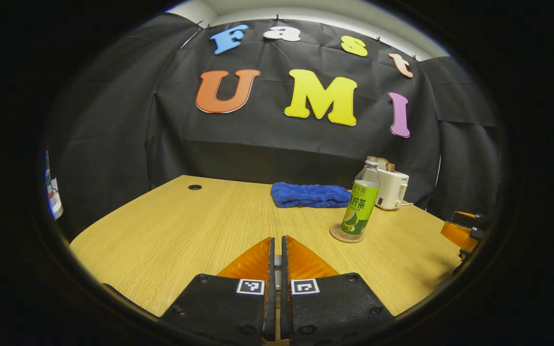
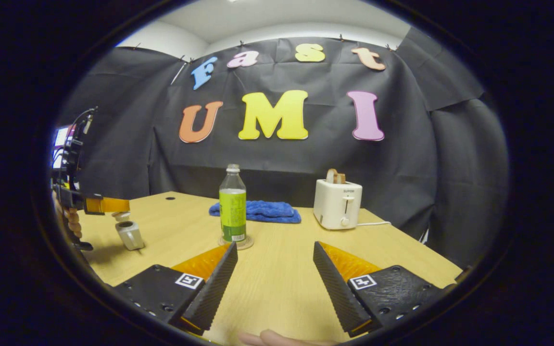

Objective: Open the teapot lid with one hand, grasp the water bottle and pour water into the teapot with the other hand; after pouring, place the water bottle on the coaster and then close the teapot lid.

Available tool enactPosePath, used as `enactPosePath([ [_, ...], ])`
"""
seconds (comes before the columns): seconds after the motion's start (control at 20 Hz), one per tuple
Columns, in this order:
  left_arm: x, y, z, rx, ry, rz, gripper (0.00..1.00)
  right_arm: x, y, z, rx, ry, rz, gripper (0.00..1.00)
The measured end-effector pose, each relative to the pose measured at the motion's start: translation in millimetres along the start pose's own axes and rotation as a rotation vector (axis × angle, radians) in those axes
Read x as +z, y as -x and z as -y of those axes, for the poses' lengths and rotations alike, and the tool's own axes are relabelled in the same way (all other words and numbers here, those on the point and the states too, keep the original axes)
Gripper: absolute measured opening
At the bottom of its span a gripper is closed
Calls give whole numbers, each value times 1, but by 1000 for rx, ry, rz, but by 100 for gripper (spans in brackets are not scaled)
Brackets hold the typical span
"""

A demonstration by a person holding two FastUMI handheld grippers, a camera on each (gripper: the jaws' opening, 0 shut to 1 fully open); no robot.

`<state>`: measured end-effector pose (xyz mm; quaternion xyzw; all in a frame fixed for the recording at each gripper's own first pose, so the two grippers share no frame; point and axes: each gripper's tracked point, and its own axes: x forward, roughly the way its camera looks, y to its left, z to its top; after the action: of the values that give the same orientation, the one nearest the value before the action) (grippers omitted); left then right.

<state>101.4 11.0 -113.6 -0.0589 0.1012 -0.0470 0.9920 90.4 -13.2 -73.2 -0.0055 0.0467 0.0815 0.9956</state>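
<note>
A clear water bottle (image 2: 232,206) with a green label stands upright and uncapped on a round coaster (image 2: 236,243) mid-table; in the left gripper view the bottle (image 1: 361,202) and coaster (image 1: 346,234) lie ahead to the right. My right gripper (image 2: 274,250) is open, a little short of the bottle, with nothing between its fingers. A small grey teapot (image 2: 130,235) sits at the table's left. Just above it my left gripper (image 2: 108,205) holds a pale teapot lid (image 2: 122,216). In its own view the left gripper (image 1: 277,239) is shut with only a thin gap.
A folded blue cloth (image 2: 258,211) lies behind the bottle. A white toaster (image 2: 338,204) with a cord stands at the back right. The wooden table (image 2: 282,288) has a cable hole (image 1: 195,187) at the far left. A hand (image 2: 71,221) holds the left gripper.
</note>
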Motion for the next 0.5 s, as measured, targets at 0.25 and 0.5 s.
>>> enactPosePath([
  [0.25, -18, -8, -5, 48, -60, -4, 7, 10, 5, 13, 13, -89, 23, 95],
  [0.5, -20, -7, -9, 165, -55, 45, 9, 20, 11, 21, -13, -37, 59, 95],
])
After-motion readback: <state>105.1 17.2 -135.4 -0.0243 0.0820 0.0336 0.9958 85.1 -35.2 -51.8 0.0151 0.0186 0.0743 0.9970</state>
